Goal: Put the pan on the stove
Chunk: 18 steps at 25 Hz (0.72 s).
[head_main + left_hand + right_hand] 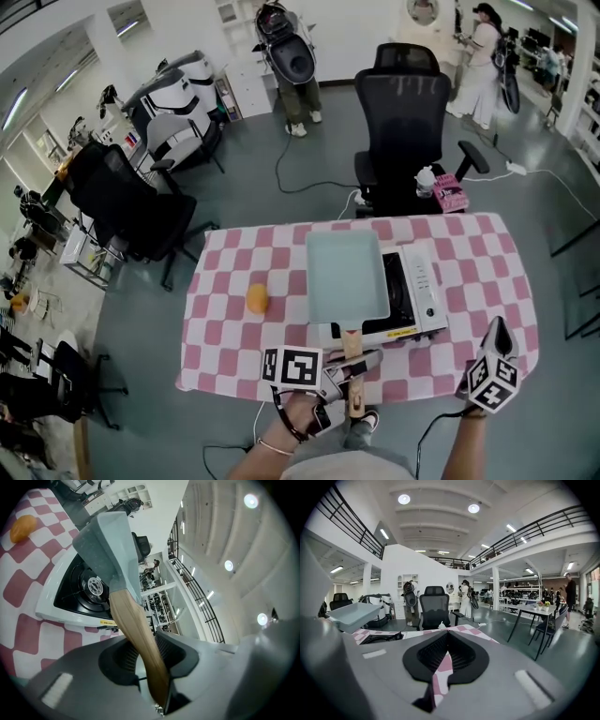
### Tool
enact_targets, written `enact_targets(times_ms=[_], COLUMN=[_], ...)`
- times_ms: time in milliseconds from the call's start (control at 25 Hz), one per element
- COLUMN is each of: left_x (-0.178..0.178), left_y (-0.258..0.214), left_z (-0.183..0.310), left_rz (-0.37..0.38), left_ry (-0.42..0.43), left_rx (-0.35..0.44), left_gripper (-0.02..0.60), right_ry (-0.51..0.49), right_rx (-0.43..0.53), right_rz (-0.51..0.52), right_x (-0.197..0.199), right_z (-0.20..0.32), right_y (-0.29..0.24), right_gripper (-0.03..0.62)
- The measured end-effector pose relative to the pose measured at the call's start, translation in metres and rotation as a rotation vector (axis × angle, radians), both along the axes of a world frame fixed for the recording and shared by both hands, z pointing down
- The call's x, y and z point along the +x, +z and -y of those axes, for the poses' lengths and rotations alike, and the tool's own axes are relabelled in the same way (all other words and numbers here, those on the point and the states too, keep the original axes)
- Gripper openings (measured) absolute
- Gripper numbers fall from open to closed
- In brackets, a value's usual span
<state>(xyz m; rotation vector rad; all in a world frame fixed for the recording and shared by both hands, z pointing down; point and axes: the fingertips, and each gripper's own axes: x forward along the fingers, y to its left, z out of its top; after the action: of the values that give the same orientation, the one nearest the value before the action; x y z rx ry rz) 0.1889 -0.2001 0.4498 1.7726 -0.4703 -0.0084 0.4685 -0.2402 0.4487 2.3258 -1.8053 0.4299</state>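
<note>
A pale blue rectangular pan with a wooden handle hangs over the left part of the white tabletop stove. My left gripper is shut on that handle near the table's front edge. In the left gripper view the handle runs between the jaws, and the pan is lifted above the black burner. My right gripper stands at the front right of the table, shut and with nothing in it. The right gripper view shows the pan raised at the left.
An orange round thing lies on the pink checked tablecloth left of the stove. A black office chair stands behind the table, and another one is at the left. People stand far back.
</note>
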Motion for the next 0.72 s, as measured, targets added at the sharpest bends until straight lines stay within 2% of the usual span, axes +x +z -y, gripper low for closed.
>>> enact_targets(times_ms=[320,720], left_x=[0.019,0.044], left_y=[0.009,0.025], left_z=[0.004,0.014], left_rz=[-0.021,-0.038], left_ry=[0.023,0.055], left_rx=[-0.013,-0.020], left_gripper=[0.109,0.109], right_ry=[0.061,0.064], right_rx=[-0.019,-0.036], right_rz=[0.005,0.023], right_x=[0.026,0.035], right_z=[-0.010,-0.004], right_y=[0.018,0.046], right_gripper=[0.009,0.009])
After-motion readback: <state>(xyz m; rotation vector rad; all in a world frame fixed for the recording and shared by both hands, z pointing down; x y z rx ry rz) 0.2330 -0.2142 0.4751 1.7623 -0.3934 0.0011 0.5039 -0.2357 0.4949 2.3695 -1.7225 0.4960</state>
